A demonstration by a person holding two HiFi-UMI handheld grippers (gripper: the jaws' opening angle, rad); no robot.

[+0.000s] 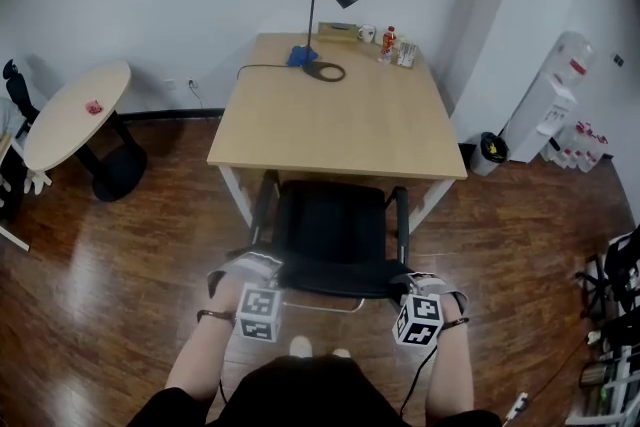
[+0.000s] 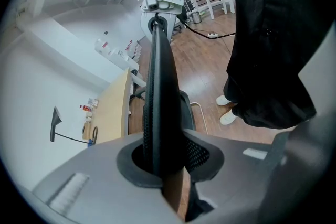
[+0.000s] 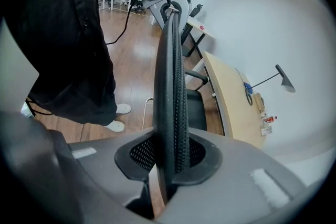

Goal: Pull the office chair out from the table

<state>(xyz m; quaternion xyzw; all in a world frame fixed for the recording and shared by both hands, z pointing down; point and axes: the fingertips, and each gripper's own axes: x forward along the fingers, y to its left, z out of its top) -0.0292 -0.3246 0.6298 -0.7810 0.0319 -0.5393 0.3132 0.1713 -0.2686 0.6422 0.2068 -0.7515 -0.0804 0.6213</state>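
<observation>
**Chair Withdrawal: Pull Step in Hand, Both Grippers Clamped on the Backrest**

We locate the office chair (image 1: 333, 233) at the near side of the table (image 1: 340, 115), facing it. The far edge of the seat meets the table's near edge, and the armrests reach up to that edge. We cannot tell how much of the seat lies beneath the top.

The left gripper (image 1: 248, 267) pinches the left end of the backrest (image 1: 335, 279) top rim. Its own view shows the jaws pressed on the black rim (image 2: 160, 113), one pad on each face. The right gripper (image 1: 422, 283) pinches the right end in the same way, with the mesh edge (image 3: 172, 113) running straight up between its pads. Both grippers point steeply down onto the rim.

We judge that the grasp step is complete and the pull step is in hand; the chair has not cleared the table.

The next move calls for an even draw of both grippers toward the near side, across the wood floor (image 1: 120, 265). We keep the two grips level so that the chair does not swing. The person's shoes (image 1: 318, 348) stand just behind the backrest, so we step back as the chair comes. The lamp (image 1: 325, 20) on the table's far end is well apart from the work.
</observation>
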